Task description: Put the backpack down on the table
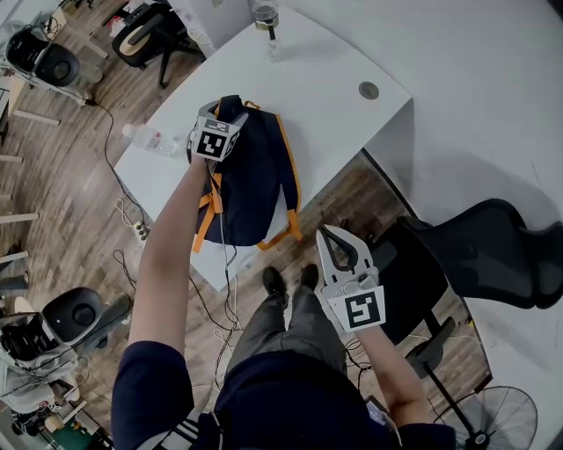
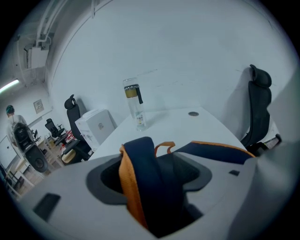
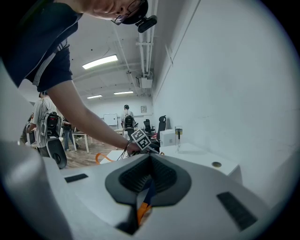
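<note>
Hidden/unclear first: in head view the left gripper sits over the top end of the backpack, and its marker cube + the hand cover the jaws and the bag's top. Left gripper view fills that in. The jaws stand apart w/ a navy, orange-edged strap rising btwn them and gaps at the pads, so no clamp on it. The jaw bodies block most of the bag there; only the strap, a small orange loop and one orange-trimmed edge show.

Right gripper hangs low by the person's legs, well apart from the table, jaws together at the tips, nothing held. In its own view a sliver of blue/orange shows through the slot lower down. Can't tell what it is.

Backpack lies flat on the table, lengthwise away from the person. Its bottom end is at the near edge; one orange corner seems to hang just over, hard to be sure.

Edges/room: bare tabletop to the right of the bag up to the round cable hole. A tall bottle stands at the far edge, well apart from the bag. A plastic bottle lies near the left edge, just beside the gripper. A black chair is off to the right, and cables + a power strip are on the floor to the left.
</note>
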Demonstrator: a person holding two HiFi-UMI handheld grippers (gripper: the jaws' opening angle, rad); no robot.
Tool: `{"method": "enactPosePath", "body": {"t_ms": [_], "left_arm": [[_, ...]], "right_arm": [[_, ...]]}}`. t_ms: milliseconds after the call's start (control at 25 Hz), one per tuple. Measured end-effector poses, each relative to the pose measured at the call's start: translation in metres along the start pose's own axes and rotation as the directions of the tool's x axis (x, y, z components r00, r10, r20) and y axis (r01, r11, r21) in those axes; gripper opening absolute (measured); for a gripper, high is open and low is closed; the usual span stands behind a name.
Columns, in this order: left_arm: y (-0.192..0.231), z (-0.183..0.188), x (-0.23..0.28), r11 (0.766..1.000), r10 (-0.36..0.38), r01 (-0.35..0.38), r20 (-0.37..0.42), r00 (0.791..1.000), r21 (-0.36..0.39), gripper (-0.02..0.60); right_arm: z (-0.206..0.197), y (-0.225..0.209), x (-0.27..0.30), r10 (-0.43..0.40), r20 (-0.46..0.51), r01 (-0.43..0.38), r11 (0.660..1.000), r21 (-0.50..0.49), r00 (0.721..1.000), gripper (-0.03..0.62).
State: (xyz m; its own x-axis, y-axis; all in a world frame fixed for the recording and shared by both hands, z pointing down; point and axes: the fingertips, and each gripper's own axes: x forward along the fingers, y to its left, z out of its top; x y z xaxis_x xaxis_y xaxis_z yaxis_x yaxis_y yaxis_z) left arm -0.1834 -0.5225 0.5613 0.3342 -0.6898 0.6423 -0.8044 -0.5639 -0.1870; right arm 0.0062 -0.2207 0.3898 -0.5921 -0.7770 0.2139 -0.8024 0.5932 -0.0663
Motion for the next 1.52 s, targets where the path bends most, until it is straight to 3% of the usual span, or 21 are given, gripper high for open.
{"method": "enactPosePath", "body": {"t_ms": [240, 400, 840, 1000, 1160, 1520], "left_arm": [[0.006, 0.003, -0.006, 0.999, 0.030, -0.030, 0.026, 0.999, -0.013, 0.356], [0.008, 0.009, -0.013, 0.999, 0.044, -0.043, 0.056, 0.997, -0.026, 0.365], [0.007, 0.037, -0.047, 0.997, 0.069, -0.063, 0.168, 0.983, -0.041, 0.331], [0.005, 0.047, -0.065, 0.997, 0.075, -0.067, 0.215, 0.974, -0.045, 0.255], [0.001, 0.055, -0.079, 0.997, 0.073, -0.066, 0.247, 0.966, -0.038, 0.219], [-0.001, 0.066, -0.107, 0.995, 0.095, -0.088, 0.297, 0.950, -0.038, 0.005]], "right_arm": [[0.001, 0.002, 0.001, 0.008, 0.005, -0.008, 1.000, 0.003, 1.000, 0.000], [0.002, 0.004, 0.002, 0.013, 0.003, -0.013, 1.000, 0.001, 1.000, 0.000], [0.003, 0.008, -0.001, 0.018, 0.006, -0.018, 1.000, 0.001, 1.000, 0.000], [0.003, 0.011, -0.003, 0.025, 0.010, -0.025, 1.000, -0.013, 1.000, 0.000], [0.004, 0.012, -0.003, 0.027, 0.012, -0.026, 0.999, -0.020, 1.000, 0.000], [0.011, 0.016, -0.004, 0.027, 0.022, -0.026, 0.999, -0.030, 0.999, 0.000]]}}
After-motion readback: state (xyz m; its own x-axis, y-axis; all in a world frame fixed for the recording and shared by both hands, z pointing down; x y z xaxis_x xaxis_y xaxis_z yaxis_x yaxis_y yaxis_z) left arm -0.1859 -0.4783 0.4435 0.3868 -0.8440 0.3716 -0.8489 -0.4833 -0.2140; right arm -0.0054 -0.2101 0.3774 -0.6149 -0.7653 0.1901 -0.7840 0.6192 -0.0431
